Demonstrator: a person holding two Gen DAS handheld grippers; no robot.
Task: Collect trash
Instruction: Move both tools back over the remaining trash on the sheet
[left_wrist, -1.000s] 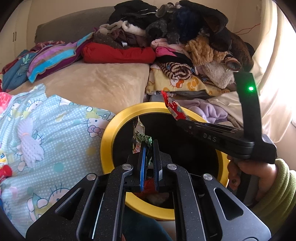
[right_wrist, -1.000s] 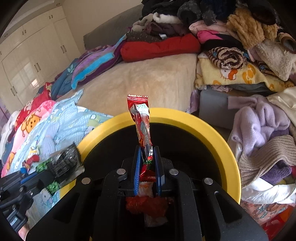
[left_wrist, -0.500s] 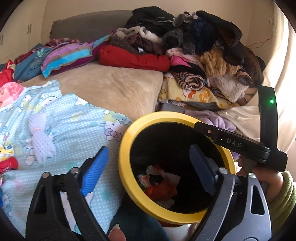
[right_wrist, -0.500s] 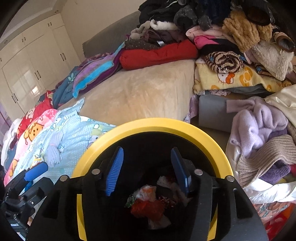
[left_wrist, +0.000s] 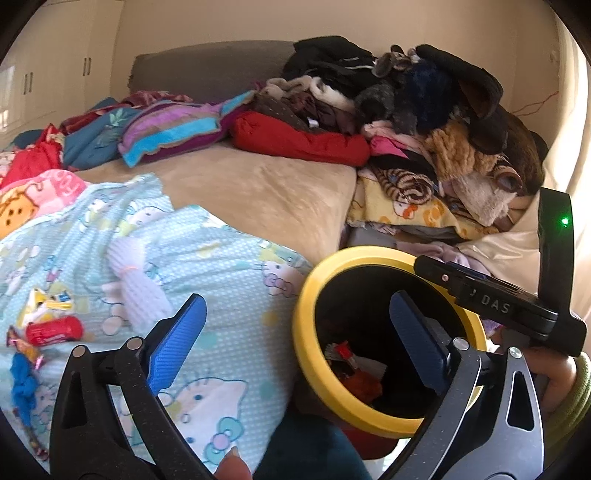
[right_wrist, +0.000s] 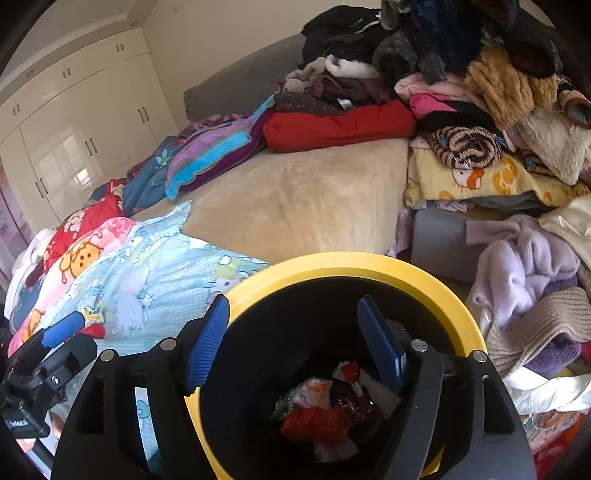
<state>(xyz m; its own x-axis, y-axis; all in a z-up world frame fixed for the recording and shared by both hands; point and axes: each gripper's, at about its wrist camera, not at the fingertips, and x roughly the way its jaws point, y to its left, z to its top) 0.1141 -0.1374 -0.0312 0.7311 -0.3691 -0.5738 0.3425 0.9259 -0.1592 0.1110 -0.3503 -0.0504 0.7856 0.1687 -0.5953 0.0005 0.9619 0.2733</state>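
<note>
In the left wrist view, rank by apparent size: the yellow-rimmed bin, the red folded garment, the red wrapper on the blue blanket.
1. yellow-rimmed bin, though nearness inflates it
2. red folded garment
3. red wrapper

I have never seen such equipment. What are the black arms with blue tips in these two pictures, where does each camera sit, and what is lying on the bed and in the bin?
There is no robot here. A person holds a two-finger tool in each hand, and a small camera on each tool looks forward along its fingers.

One picture comes from the left tool, the other from the right tool. The blue pieces are the finger pads. Both tools are opening at this moment, and nothing is between their pads.

The right tool hangs over a black bin with a yellow rim; wrappers lie at its bottom.

On the blue cartoon blanket more trash waits: a red wrapper and a yellow-white one. Clothes are heaped at the far side of the bed.
</note>
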